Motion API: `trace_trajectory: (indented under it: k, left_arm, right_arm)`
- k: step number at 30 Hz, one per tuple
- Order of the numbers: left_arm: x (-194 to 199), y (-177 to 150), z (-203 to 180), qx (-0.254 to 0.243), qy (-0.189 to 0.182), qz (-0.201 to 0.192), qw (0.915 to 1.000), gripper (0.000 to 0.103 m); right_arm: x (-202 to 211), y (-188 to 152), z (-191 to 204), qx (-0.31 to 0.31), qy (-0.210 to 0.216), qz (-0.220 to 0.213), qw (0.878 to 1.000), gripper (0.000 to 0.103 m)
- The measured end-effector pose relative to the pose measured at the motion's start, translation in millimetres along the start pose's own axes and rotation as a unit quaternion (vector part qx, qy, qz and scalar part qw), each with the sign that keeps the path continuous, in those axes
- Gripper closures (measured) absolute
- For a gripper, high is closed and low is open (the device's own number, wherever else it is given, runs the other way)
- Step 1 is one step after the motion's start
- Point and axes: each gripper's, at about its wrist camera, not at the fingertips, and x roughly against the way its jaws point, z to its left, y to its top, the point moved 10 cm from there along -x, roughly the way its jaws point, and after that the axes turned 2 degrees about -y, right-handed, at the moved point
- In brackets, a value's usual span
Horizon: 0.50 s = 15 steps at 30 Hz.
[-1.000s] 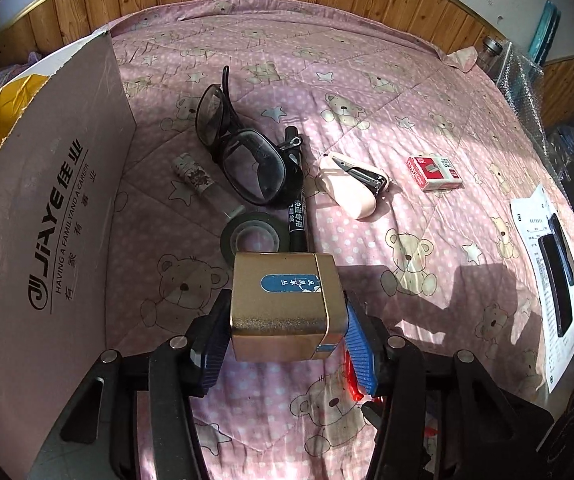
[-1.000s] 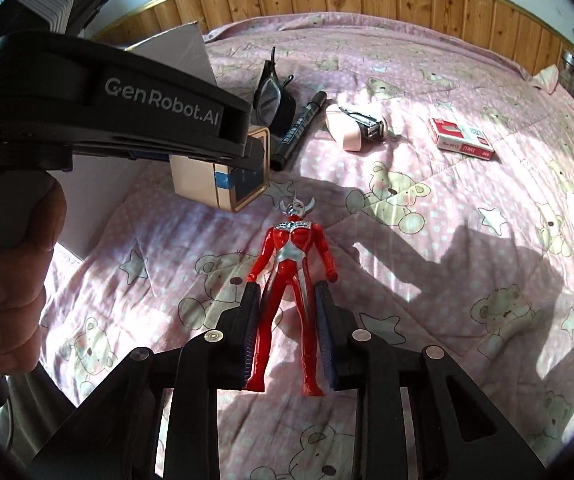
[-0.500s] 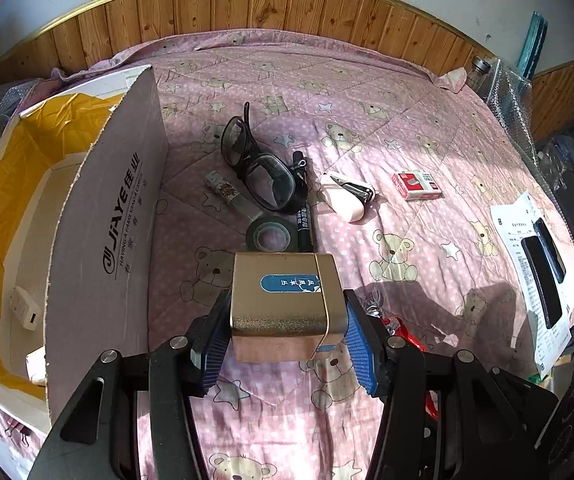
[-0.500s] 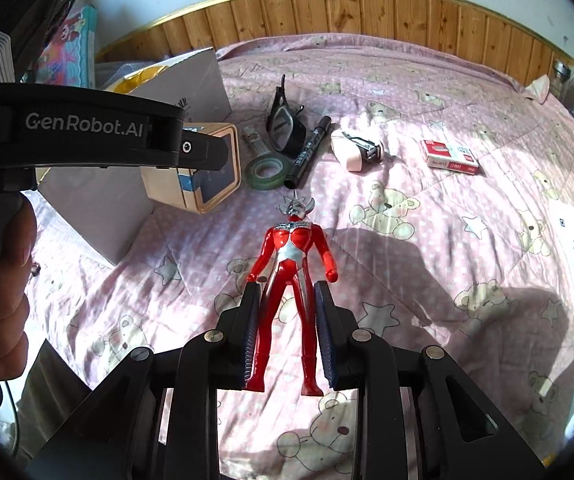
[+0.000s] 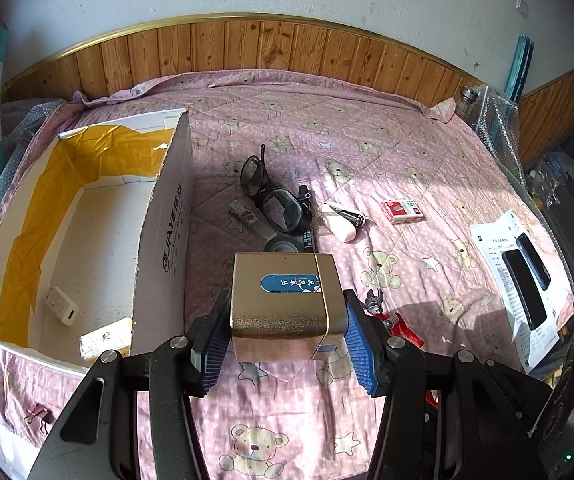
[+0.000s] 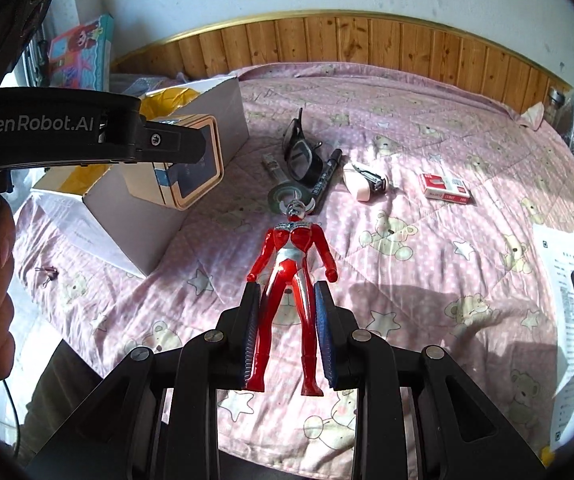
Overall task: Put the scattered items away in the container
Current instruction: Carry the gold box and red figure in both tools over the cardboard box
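My left gripper (image 5: 287, 336) is shut on a gold tin box (image 5: 285, 304) with a blue label, held above the pink bedspread just right of the open cardboard box (image 5: 167, 216). That cardboard box, lined with yellow tape, holds a white charger (image 5: 61, 305). My right gripper (image 6: 287, 332) is shut on the legs of a red and silver toy figure (image 6: 291, 256), lifted over the bed. In the right wrist view the gold tin box (image 6: 191, 168) hangs in the left gripper in front of the cardboard box (image 6: 223, 108).
On the bedspread lie dark goggles (image 5: 271, 196), a tape roll (image 5: 283, 246), a black marker (image 5: 308, 232), a small tube (image 5: 243, 214), a pink stapler (image 5: 341, 220) and a red staple box (image 5: 402, 211). A paper sheet with a phone (image 5: 527, 276) lies at right.
Both grippers have risen and pulled back from the bed with their loads. The inside of the cardboard box has come into the left wrist view.
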Motion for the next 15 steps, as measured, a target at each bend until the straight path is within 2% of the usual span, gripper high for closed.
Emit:
trace_trajectory:
  k: [15]
  left_arm:
    - [62.5,3.5,21.3,0.016,-0.003,-0.056,0.9983,0.049]
  right_arm:
    - [32.4,17.8,33.2,0.033,-0.007,-0.036,0.999,0.075]
